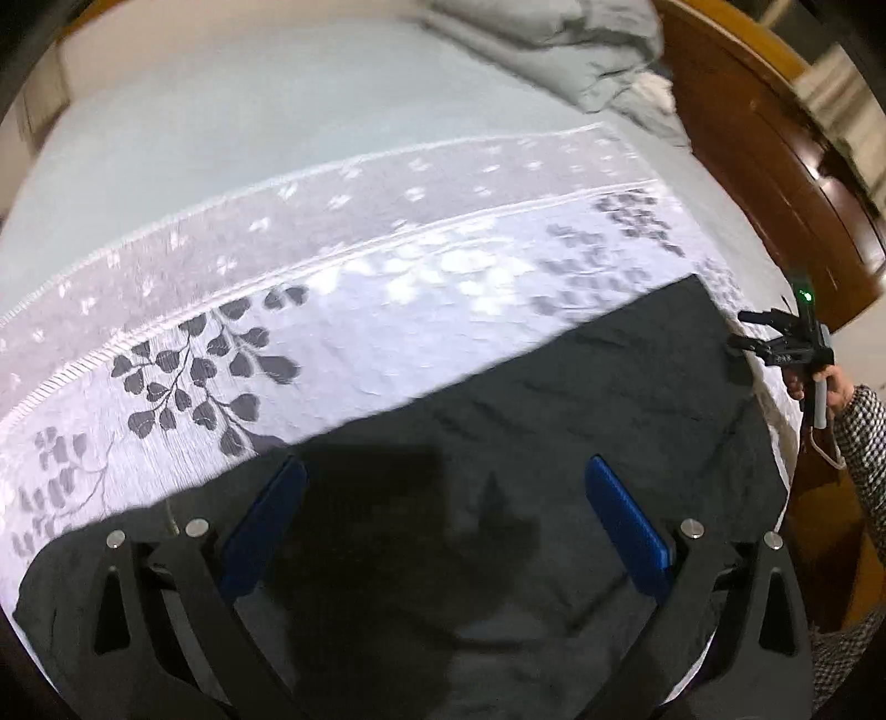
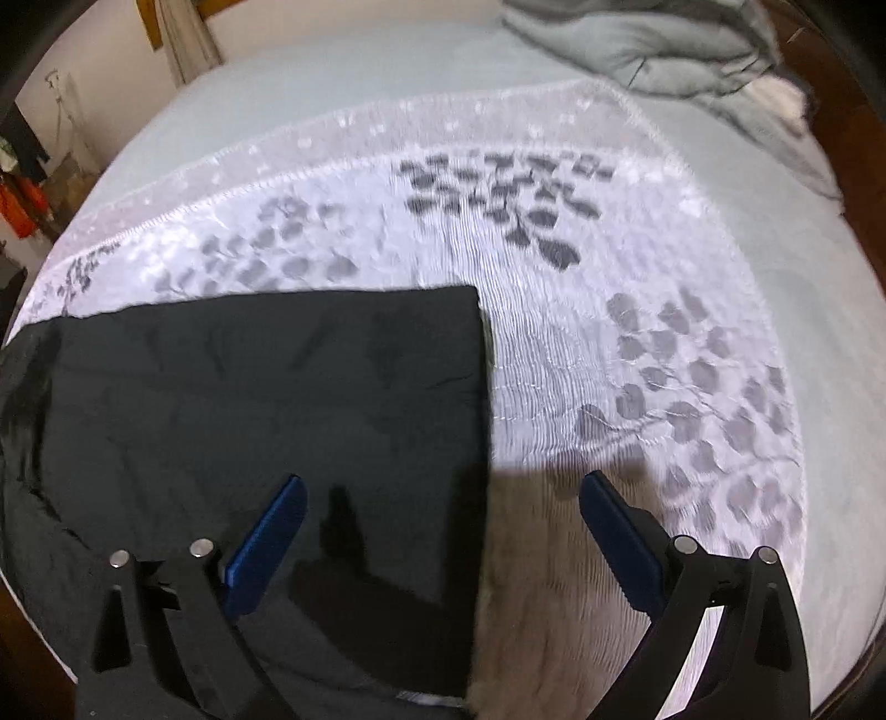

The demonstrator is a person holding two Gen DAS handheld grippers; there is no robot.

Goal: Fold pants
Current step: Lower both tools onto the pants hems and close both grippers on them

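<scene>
Dark grey pants (image 1: 554, 421) lie flat on a white bedspread with grey leaf prints (image 1: 387, 310). My left gripper (image 1: 446, 471) is open and empty, hovering above the pants. In the left wrist view the right gripper (image 1: 745, 329) is at the pants' far right end, held by a hand. In the right wrist view the pants (image 2: 249, 387) fill the left side, with a straight right edge. My right gripper (image 2: 443, 487) is open and empty, straddling that edge from above.
A crumpled grey duvet (image 1: 565, 50) lies at the head of the bed, also in the right wrist view (image 2: 653, 44). A brown wooden bed frame (image 1: 764, 144) runs along the right. A pale blue sheet (image 1: 249, 111) covers the far half.
</scene>
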